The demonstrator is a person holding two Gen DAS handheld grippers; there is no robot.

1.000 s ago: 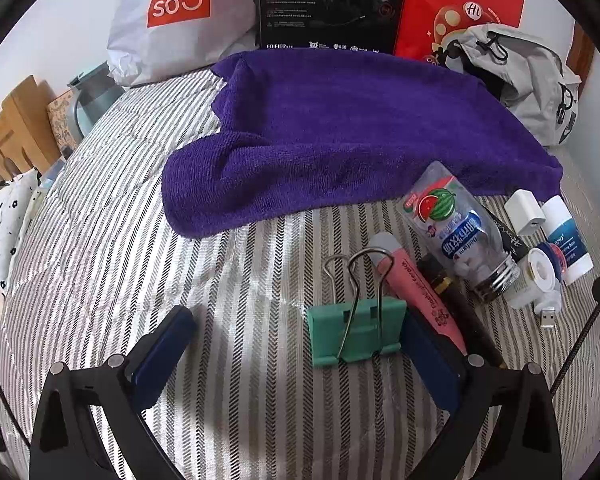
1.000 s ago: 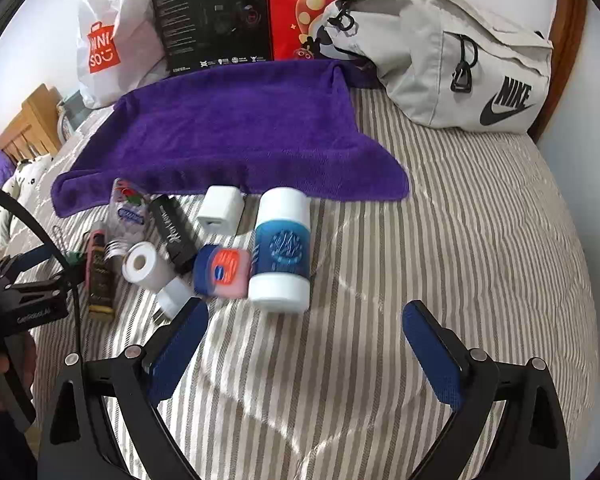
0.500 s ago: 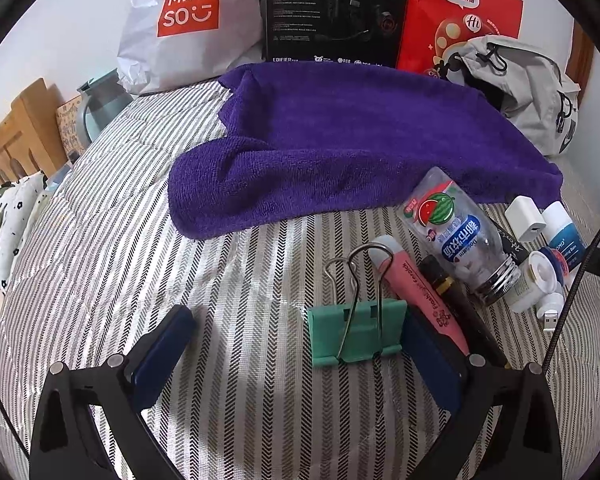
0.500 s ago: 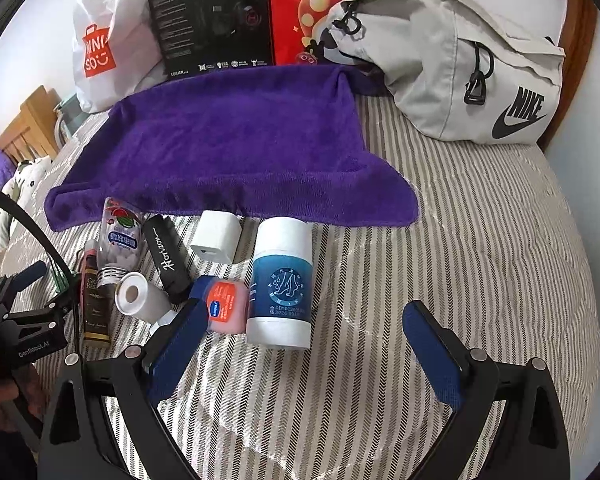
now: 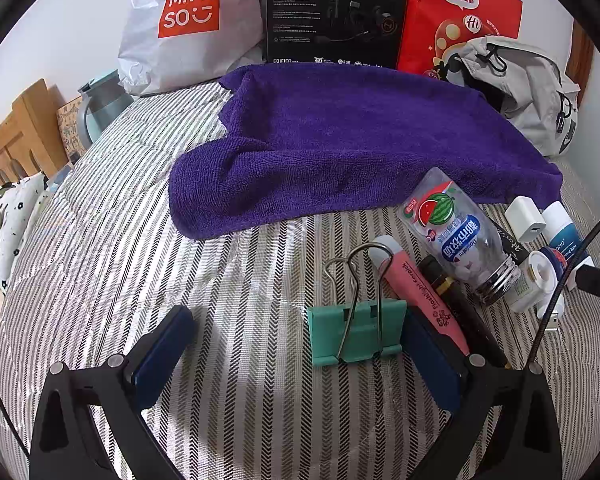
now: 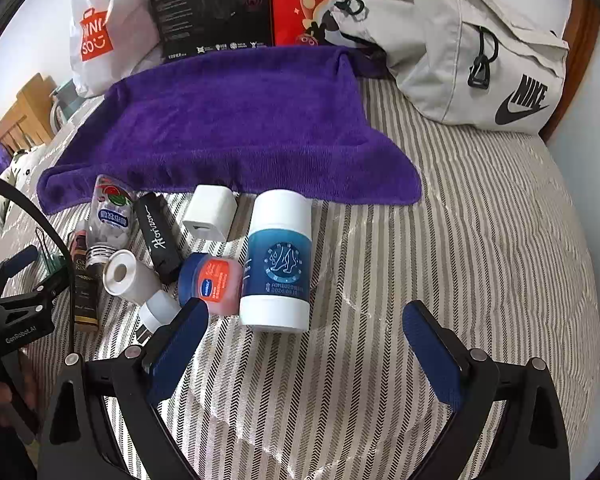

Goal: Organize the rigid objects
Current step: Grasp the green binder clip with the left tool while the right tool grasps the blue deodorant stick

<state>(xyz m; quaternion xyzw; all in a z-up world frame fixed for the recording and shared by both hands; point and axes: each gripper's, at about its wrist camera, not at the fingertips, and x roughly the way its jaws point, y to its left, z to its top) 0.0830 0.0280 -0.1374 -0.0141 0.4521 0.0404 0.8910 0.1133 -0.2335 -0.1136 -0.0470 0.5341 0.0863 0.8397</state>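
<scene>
The left gripper [image 5: 296, 344], jaws spread and empty, has the clip [image 5: 356, 330] on the bed [image 5: 100, 240] ahead, offset toward its right finger, handles pointing away; the right gripper [image 6: 306, 338] is also spread.

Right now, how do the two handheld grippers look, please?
Both the left gripper and the right gripper have black angular frames with silver screws and navy-blue padded fingers. A black cable loops past the left one, which carries white "GenRobot.AI" lettering.
</scene>
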